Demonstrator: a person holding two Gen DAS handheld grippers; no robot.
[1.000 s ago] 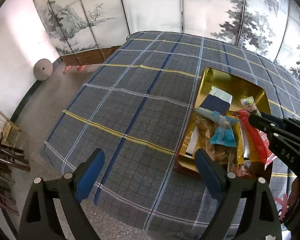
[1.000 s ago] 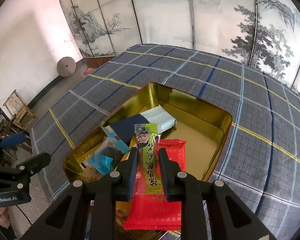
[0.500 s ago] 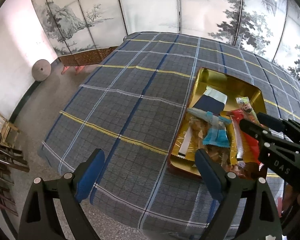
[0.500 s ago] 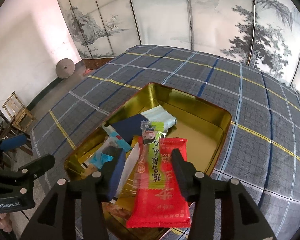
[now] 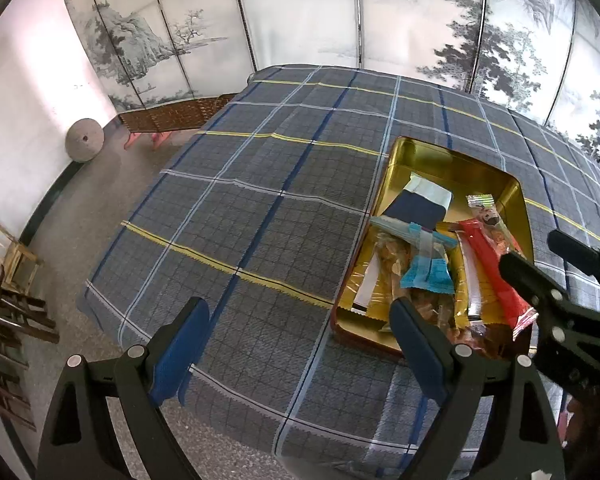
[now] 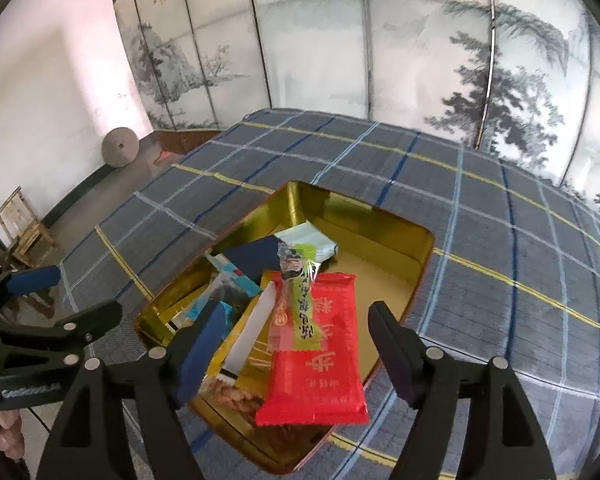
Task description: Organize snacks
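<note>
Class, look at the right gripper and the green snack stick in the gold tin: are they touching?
Apart. In the right wrist view the right gripper, whose jaws have just been opening, stands wide, with clear space between each finger and the green snack stick, which lies on the red packet.

- Soft, even daylight; the white wall (image 5: 28, 80) glares pinkish.
- Fisheye bends edges, corners black.
- Right wrist view slightly blurred, perhaps from motion.

Loads of bare blue-grey plaid tablecloth (image 5: 236, 208) from 9 to 12 o'clock of the gold rectangular metal tin (image 6: 384, 226), but the tin's 6 to 9 o'clock corner is jammed with wrapped snacks, only its 1 o'clock corner bare.
</note>
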